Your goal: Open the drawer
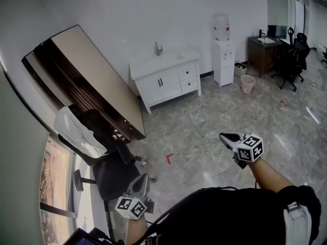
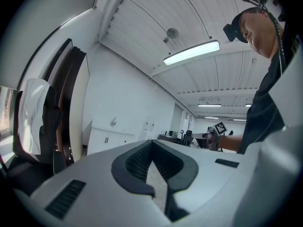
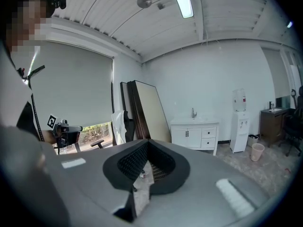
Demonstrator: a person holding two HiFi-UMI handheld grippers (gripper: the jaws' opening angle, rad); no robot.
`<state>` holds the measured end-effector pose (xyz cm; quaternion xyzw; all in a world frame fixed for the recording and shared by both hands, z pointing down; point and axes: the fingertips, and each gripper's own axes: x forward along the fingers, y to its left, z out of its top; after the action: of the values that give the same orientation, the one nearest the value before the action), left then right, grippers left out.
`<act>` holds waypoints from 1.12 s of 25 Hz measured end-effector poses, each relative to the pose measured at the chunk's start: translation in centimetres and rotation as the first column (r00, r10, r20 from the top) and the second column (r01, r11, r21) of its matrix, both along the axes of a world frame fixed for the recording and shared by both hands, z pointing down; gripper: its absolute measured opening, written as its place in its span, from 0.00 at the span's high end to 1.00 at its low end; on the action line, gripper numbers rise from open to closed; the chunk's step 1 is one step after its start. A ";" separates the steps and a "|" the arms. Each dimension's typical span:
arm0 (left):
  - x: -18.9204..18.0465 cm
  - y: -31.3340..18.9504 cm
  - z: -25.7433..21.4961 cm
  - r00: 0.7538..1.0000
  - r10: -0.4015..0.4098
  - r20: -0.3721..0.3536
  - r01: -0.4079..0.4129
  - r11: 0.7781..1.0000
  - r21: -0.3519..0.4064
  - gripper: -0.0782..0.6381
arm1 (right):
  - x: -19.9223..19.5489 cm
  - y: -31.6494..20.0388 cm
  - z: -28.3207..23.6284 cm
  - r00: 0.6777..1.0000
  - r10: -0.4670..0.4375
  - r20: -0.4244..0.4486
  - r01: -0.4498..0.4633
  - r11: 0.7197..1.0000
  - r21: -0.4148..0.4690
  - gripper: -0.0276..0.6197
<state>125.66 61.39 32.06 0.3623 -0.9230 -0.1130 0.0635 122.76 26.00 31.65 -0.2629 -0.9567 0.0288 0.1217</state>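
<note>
A white vanity cabinet (image 1: 166, 80) with a sink and tap stands against the far wall. Its two small drawers (image 1: 188, 71) sit stacked on its right side, both closed. The cabinet also shows small in the right gripper view (image 3: 195, 135) and the left gripper view (image 2: 110, 140). My left gripper (image 1: 143, 177) is low at the left, shut with nothing in it. My right gripper (image 1: 225, 136) is out ahead at the right, also shut and empty. Both are well short of the cabinet, with bare floor between.
Large boards (image 1: 87, 80) lean on the left wall. A black office chair (image 1: 110, 170) with a white garment stands near my left gripper. A water dispenser (image 1: 223, 55), a pink bin (image 1: 248, 83), a dark desk (image 1: 263, 52) and office chairs (image 1: 292, 60) are at the right.
</note>
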 end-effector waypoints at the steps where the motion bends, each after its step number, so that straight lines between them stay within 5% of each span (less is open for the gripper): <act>1: -0.5 0.1 0.1 1.000 -0.005 -0.007 0.005 1.000 -0.001 0.90 | -0.7 0.1 -0.1 1.000 -0.005 0.000 0.005 1.000 -0.002 0.96; 15: -11.0 -9.4 -1.8 0.993 -0.117 0.013 0.117 0.993 -0.022 0.90 | -15.2 -7.8 -0.6 0.991 -0.133 0.030 0.135 0.990 -0.047 0.96; 28: -20.4 -22.2 -1.8 0.997 -0.070 -0.013 0.070 0.997 -0.039 0.90 | -23.5 -19.8 0.8 0.994 -0.112 0.010 0.113 0.991 -0.077 0.96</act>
<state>105.28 39.17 30.21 0.3277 -0.9367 -0.0998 0.0732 99.25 6.18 32.48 -0.3210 -0.9388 0.0582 0.1102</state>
